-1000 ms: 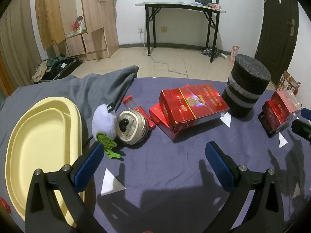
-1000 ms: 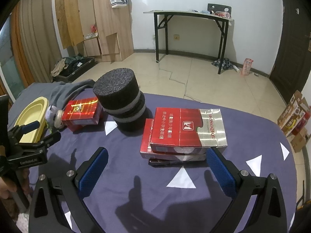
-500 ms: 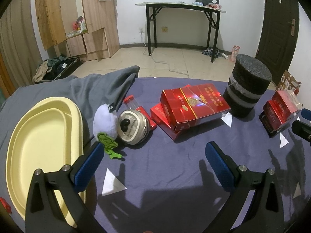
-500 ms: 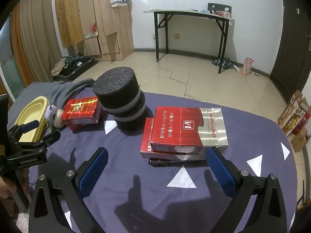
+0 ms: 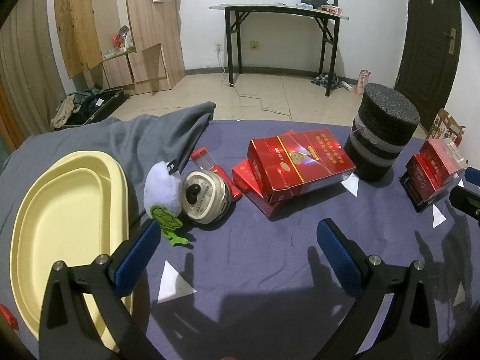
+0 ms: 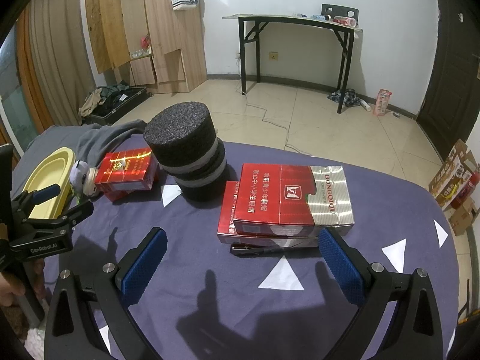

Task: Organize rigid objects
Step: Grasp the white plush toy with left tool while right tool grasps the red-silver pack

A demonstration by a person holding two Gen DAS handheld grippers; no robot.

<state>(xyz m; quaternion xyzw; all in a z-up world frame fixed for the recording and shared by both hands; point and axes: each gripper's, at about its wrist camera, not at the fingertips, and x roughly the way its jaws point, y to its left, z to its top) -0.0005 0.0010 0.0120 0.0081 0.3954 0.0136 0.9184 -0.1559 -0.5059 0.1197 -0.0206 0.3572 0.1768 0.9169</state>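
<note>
left gripper [image 5: 237, 250]: jaws wide, empty | right gripper [image 6: 240, 258]: jaws wide, empty | red carton stack [image 6: 285, 204]: just right of black foam cylinder [image 6: 187, 156] | yellow tray [image 5: 63, 222]: far left of cylinder

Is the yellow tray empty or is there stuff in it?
Empty. The tray shows only its bare yellow bottom in the left wrist view; the plush toy and the can lie beside it on the cloth.

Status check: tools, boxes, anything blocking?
Left tool, right tool open, empty. Red boxes untouched on cloth. Foam cylinder beside them.
</note>
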